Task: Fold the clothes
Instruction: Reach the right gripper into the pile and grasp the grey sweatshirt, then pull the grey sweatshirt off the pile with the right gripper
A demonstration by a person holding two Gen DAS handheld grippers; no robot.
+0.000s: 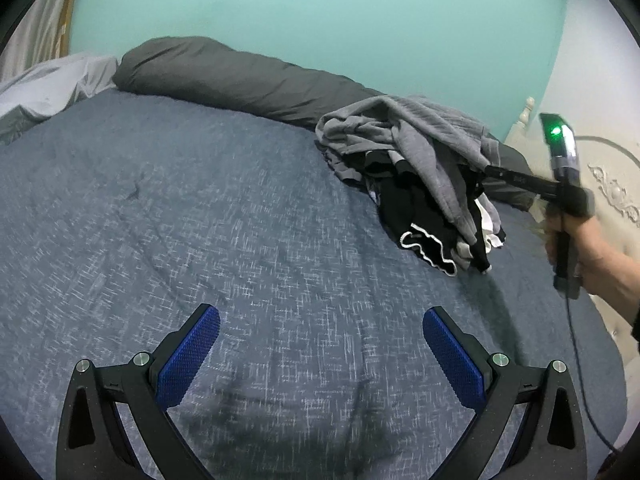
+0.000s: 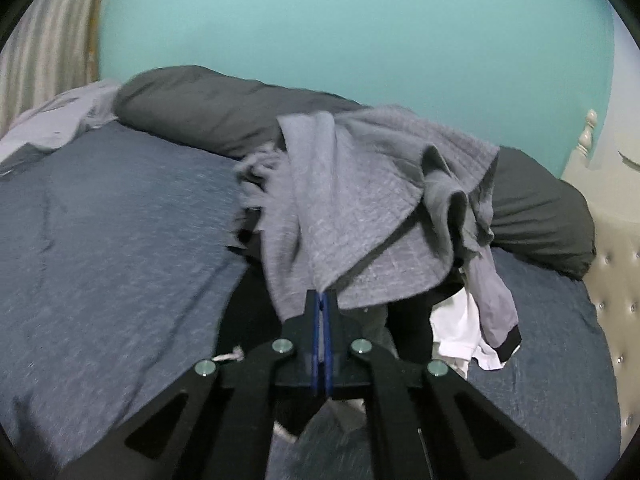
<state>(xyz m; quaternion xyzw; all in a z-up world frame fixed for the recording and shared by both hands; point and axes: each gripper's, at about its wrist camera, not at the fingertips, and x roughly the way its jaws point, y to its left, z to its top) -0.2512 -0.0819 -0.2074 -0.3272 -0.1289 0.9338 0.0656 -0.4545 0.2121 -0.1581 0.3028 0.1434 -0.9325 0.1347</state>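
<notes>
A pile of clothes (image 1: pixel 424 184) lies on the blue bedspread (image 1: pixel 200 220) at the right, with grey, black and white pieces. A grey garment (image 2: pixel 344 200) drapes over the top of the pile. My right gripper (image 2: pixel 322 298) is shut on an edge of this grey garment and lifts it off the pile. In the left wrist view the right gripper (image 1: pixel 486 168) reaches into the pile from the right, its tips hidden in the cloth. My left gripper (image 1: pixel 320 344) is open and empty above the bare bedspread, well to the left of the pile.
A dark grey long pillow (image 1: pixel 240 76) lies along the teal wall behind the pile. A pale sheet (image 1: pixel 48 84) is bunched at the far left. A cream tufted headboard (image 2: pixel 616 320) bounds the bed on the right.
</notes>
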